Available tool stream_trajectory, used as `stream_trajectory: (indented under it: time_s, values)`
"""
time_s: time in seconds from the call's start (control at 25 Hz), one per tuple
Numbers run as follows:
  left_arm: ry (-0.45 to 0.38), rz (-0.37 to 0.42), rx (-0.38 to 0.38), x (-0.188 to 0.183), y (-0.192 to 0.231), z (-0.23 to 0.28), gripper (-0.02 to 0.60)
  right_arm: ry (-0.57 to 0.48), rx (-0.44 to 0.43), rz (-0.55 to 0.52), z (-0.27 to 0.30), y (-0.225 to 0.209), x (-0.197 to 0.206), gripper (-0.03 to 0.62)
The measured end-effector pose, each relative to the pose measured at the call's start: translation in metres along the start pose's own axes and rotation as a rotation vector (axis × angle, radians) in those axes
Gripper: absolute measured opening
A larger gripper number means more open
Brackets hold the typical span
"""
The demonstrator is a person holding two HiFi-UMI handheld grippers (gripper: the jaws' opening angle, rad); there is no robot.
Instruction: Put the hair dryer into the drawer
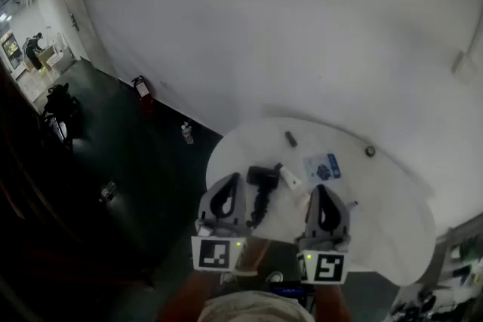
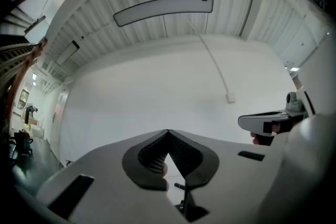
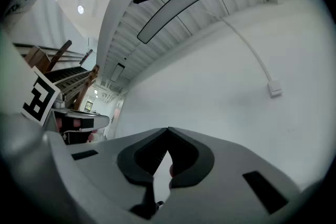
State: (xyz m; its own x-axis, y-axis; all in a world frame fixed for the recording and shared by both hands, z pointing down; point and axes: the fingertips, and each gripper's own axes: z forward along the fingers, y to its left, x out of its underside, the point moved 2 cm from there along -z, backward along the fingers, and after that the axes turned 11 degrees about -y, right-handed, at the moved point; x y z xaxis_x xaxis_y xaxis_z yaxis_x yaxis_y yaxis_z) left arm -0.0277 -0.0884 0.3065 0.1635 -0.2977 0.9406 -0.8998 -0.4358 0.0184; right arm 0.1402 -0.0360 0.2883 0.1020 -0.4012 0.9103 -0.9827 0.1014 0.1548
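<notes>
A black hair dryer lies on the round white table, its dark cord trailing toward the front edge. My left gripper hovers just left of the dryer and is shut, its jaw tips meeting with nothing between them. My right gripper hovers to the dryer's right, also shut and empty. Both point slightly upward at the white wall. No drawer shows in any view.
On the table lie a small white bottle, a blue-and-white packet, a short dark stick and a small dark knob. A fire extinguisher and a bottle stand on the dark floor. Cluttered shelving is at the bottom right.
</notes>
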Motion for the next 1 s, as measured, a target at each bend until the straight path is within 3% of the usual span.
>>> stream_trajectory:
  time_s: [1.0]
  values:
    - [-0.001,0.005,0.004,0.018,-0.006,0.009,0.000,0.030,-0.003,0.021,0.004,-0.005,0.023,0.005]
